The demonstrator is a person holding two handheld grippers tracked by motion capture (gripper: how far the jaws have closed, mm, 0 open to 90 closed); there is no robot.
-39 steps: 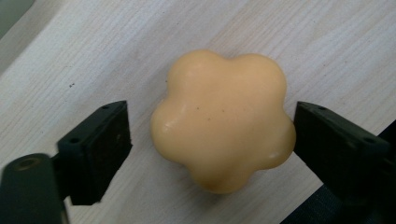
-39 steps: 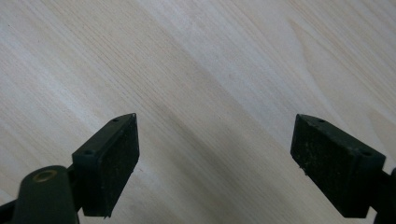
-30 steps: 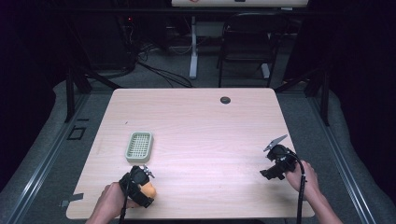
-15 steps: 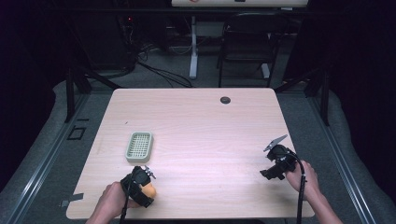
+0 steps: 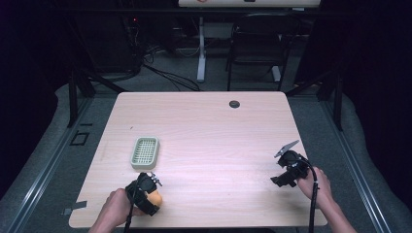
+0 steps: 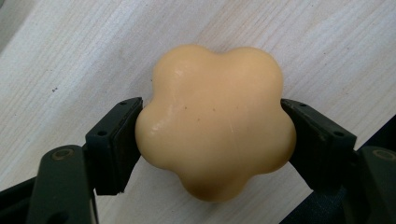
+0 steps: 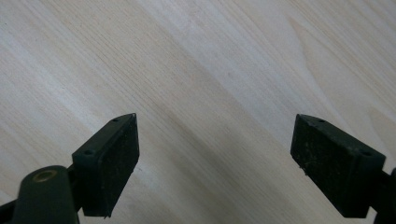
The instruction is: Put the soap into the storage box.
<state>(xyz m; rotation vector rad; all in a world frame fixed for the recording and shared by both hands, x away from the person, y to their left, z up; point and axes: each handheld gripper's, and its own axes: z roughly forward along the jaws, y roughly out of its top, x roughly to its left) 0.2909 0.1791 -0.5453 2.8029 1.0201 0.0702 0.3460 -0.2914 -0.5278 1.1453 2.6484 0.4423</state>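
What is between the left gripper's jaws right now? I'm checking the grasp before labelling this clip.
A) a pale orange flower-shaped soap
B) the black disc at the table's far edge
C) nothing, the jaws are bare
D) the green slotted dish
A: in the left gripper view, both pads of the left gripper press on the sides of the flower-shaped soap.

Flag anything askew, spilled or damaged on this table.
Nothing stands out. The soap is whole, clamped in the left gripper near the table's front edge. The green dish sits flat. The right gripper is open over bare wood.
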